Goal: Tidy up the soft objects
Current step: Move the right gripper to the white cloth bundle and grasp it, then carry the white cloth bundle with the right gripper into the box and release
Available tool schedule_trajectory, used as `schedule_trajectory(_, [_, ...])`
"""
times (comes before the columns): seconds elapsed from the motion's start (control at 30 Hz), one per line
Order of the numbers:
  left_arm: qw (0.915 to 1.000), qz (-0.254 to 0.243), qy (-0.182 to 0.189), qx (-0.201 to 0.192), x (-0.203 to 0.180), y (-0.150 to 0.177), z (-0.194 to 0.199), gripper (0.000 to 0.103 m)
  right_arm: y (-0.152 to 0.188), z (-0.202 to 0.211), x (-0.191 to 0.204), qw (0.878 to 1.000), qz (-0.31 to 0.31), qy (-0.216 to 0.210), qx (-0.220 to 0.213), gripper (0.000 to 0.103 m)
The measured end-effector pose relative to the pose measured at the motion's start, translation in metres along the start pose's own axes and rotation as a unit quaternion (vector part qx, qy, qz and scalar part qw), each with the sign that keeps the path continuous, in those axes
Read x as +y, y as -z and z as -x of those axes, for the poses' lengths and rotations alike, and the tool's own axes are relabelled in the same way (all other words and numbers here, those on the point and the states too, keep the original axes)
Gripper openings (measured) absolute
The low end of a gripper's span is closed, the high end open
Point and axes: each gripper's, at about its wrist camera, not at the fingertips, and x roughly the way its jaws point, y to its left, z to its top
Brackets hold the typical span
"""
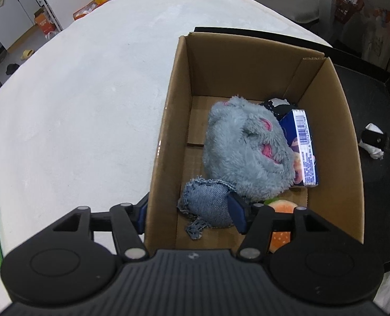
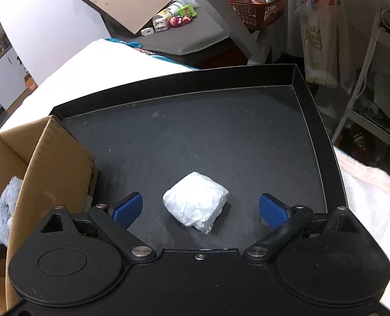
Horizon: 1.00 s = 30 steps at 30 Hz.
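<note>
Right gripper (image 2: 200, 208) spread wide over black tray (image 2: 247, 137), white wrapped bundle (image 2: 196, 205) lying between the blue pads, touching neither. Left gripper (image 1: 192, 213) also open, straddling near-left wall of cardboard box (image 1: 168, 131), denim pouch (image 1: 208, 205) just inside against right pad. Grey plush (image 1: 245, 147) farther in, blue carton (image 1: 304, 144) to its right.

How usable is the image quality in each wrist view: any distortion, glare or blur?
Left wrist: strong fisheye bending of the brown cardboard box walls, but sharp; right wrist: curved black plastic tray rim, soft glare on the white plastic-wrapped bundle, no blur.
</note>
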Motion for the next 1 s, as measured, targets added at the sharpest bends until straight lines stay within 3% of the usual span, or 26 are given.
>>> schedule_trajectory(0.1, [1.0000,-0.005,-0.007,-0.002,-0.003,0.002,-0.001,0.059,0.002,-0.003,0.000,1.000,0.000,0.000,-0.004,0.091])
schedule_trajectory(0.17, [1.0000,-0.003,-0.005,-0.002,-0.002,0.002,-0.001,0.059,0.002,-0.004,0.001,1.000,0.006,-0.003,0.000,0.077])
schedule_trajectory(0.2, [1.0000,-0.002,-0.004,-0.001,-0.002,0.002,-0.002,0.059,0.002,-0.005,0.002,1.000,0.011,-0.002,0.003,0.061])
schedule_trajectory(0.23, [1.0000,0.000,-0.004,-0.001,-0.002,0.002,-0.002,0.059,0.002,-0.005,0.002,1.000,0.012,-0.004,0.008,0.053])
schedule_trajectory(1.0, [0.9997,0.024,0.007,0.006,0.011,0.004,-0.001,0.059,0.003,0.032,0.006,1.000,0.025,0.012,0.010,0.052])
